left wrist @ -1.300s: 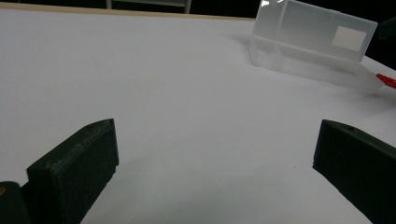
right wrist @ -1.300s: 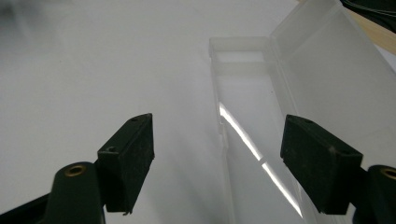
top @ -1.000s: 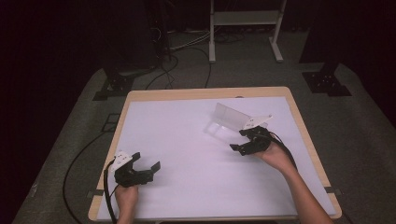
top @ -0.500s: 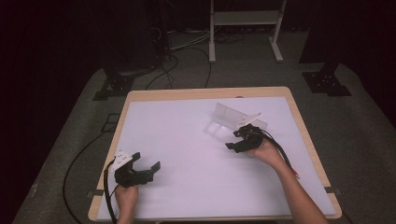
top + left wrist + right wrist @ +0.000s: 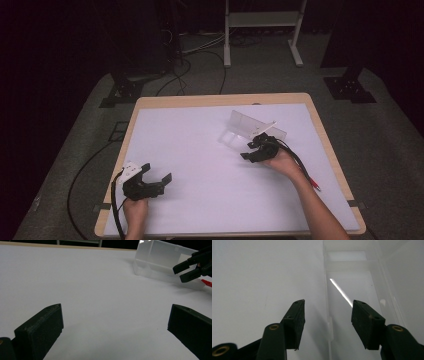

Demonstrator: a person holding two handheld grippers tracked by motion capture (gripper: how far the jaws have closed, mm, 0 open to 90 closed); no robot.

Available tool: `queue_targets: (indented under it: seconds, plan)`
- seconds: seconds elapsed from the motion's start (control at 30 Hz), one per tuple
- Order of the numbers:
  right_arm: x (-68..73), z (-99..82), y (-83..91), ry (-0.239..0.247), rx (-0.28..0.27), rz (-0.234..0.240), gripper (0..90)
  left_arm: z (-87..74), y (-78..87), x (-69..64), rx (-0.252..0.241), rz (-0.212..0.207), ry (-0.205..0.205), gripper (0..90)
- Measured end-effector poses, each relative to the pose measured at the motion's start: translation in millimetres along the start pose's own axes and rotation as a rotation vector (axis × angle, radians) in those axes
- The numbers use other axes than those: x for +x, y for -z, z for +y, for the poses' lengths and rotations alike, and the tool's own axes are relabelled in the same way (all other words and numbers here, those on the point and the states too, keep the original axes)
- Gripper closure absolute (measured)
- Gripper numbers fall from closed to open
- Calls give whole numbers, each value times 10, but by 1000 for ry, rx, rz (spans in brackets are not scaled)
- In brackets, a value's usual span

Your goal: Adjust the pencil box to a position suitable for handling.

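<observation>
Basically clear plastic box [image 5: 248, 127], lid open, empty

You find no text, label, brand, number or sign that can be read on anything here; the white tag on your left gripper [image 5: 144, 186] in the high view is too small to make out.

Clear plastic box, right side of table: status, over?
Right tongs at the clear plastic box, jaws straddling its edge, just been closing, no grip yet. Left tongs open, idle on the white table. Nothing in the way.
</observation>
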State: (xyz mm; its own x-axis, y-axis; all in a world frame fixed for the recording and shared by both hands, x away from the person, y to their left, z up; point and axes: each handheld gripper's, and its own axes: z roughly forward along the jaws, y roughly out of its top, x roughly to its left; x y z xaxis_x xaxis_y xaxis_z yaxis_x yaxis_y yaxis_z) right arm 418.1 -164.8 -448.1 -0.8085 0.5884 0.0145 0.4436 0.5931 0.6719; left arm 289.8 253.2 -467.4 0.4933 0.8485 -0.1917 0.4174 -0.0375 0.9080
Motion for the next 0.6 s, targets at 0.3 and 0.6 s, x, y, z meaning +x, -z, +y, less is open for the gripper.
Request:
queue_targets:
  seconds: [0.3,0.6]
  plan:
    - [-8,-14,-60,-3,19,-1,552,0,1,2,0,-1,2,0]
    - [-7,-18,-88,6,26,-3,639,0,1,2,1,0,3,0]
